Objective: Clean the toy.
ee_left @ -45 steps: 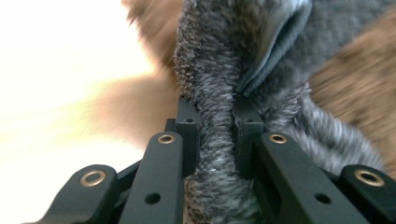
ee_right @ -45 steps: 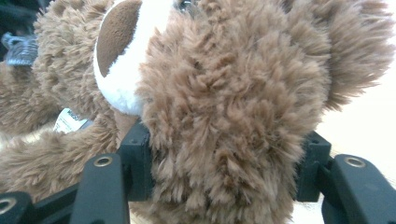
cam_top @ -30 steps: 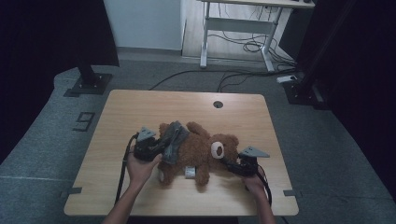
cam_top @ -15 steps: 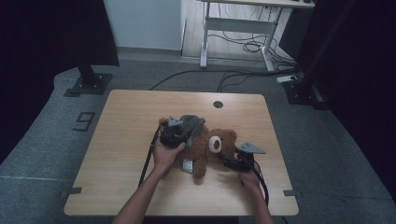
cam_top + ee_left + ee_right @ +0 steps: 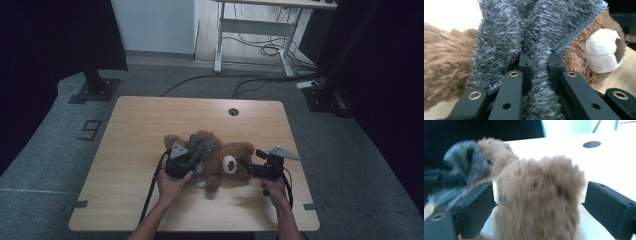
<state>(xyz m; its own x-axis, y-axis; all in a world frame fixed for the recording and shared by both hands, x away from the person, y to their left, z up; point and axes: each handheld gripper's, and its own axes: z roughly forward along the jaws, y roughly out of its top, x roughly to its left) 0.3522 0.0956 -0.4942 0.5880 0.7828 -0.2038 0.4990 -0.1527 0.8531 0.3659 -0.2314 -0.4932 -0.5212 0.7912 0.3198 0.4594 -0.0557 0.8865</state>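
A brown plush bear [image 5: 222, 162] lies near the front edge of the desk [image 5: 150, 120], about midway between its left and right edges, head toward the right edge. Its fur is shaggy and matted; the muzzle is a pale, short-napped patch. Draped over its body is a grey cloth [image 5: 201, 149] of dense, spiky fleece with a stitched hem, bunched into folds.

The left gripper [image 5: 537, 66] has its black jaws clamped on a fold of the cloth, the fleece squeezed between them. In the high view it sits at the bear's left side, held in a hand [image 5: 172, 182].

The right gripper [image 5: 539, 202] has its jaws wide apart, one square rubbery pad on each side of the bear's head, neither clearly touching the fur. That view is blurred, so fur detail is hard to read.

The desk is light wood grain with rounded corners and a round cable hole [image 5: 233, 112] near the back edge. A small pale tag [image 5: 200, 183] under the bear is too small to read. On the floor left of the desk, a mark reads "9" [image 5: 90, 129].
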